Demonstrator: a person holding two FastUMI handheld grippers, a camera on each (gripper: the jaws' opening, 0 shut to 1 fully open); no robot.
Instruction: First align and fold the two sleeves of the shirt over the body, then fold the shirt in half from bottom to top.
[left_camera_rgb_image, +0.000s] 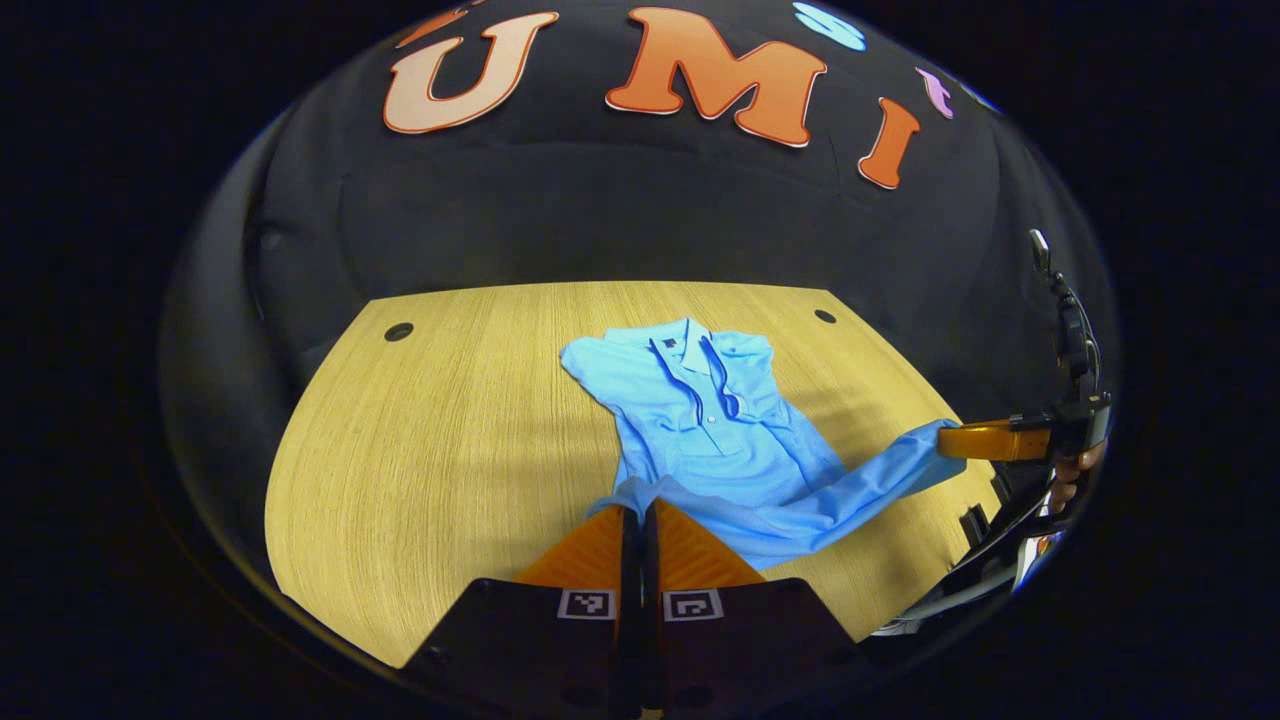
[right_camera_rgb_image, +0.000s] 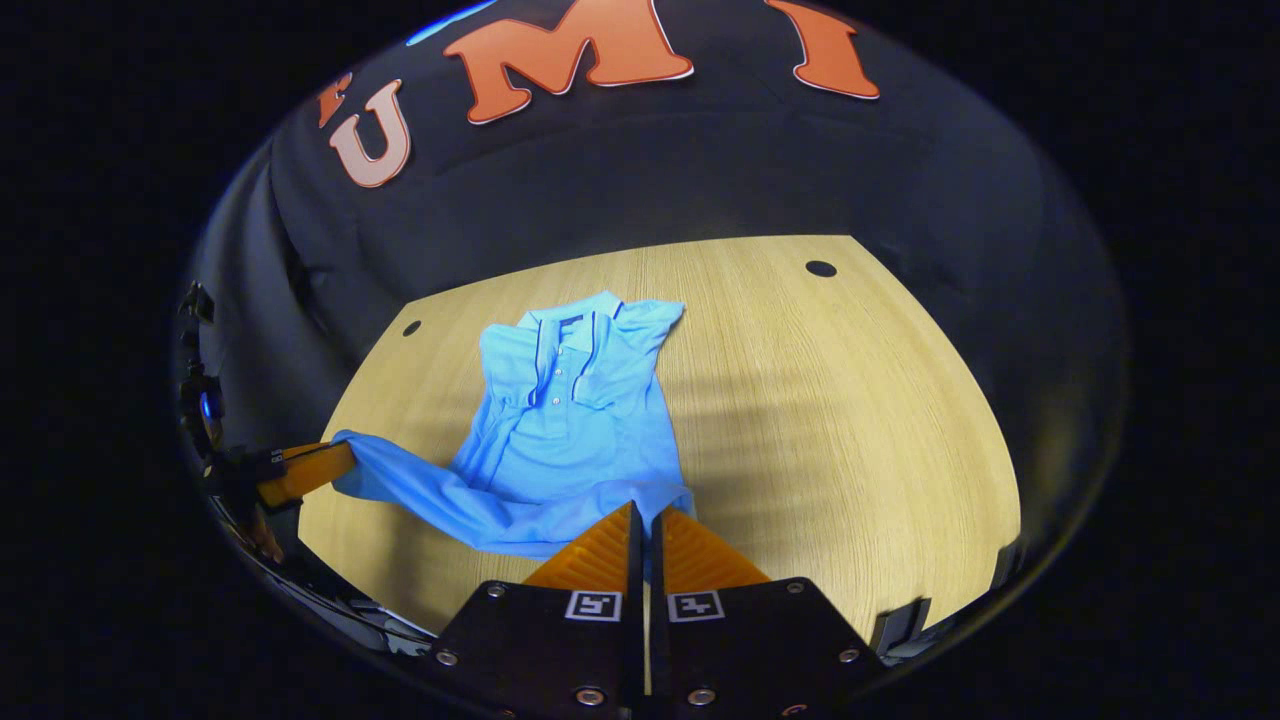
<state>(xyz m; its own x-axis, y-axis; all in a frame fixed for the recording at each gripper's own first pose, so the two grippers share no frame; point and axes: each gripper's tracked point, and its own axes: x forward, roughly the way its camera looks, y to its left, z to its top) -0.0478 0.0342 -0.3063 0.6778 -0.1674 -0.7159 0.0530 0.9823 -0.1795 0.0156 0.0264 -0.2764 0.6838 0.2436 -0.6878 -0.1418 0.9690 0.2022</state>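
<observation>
Folding in half from bottom to top appears to be the step in hand: both sleeves already lie over the body of the blue shirt (left_camera_rgb_image: 715, 430), and its hem is lifted off the tabletop (left_camera_rgb_image: 440, 440).

The left claw (left_camera_rgb_image: 640, 520) is closed on one hem corner, jaws together with cloth pinched between them. The right claw (right_camera_rgb_image: 642, 520) is likewise clamped on the opposite hem corner. Each claw also appears at the side of the other's view, cloth drawn towards it.

The shirt lies collar towards the far edge of the tabletop, roughly midway between the side edges, hem towards the near edge. The hem hangs in a slack band between the two claws, sagging in the middle.

The next move, in my judgement, calls for both claws to travel together towards the far edge, at level height, laying the hem at the collar. Uneven travel would skew the fold.

The fabric looks thin and limp, lightly creased, with a dark-trimmed buttoned placket.
</observation>
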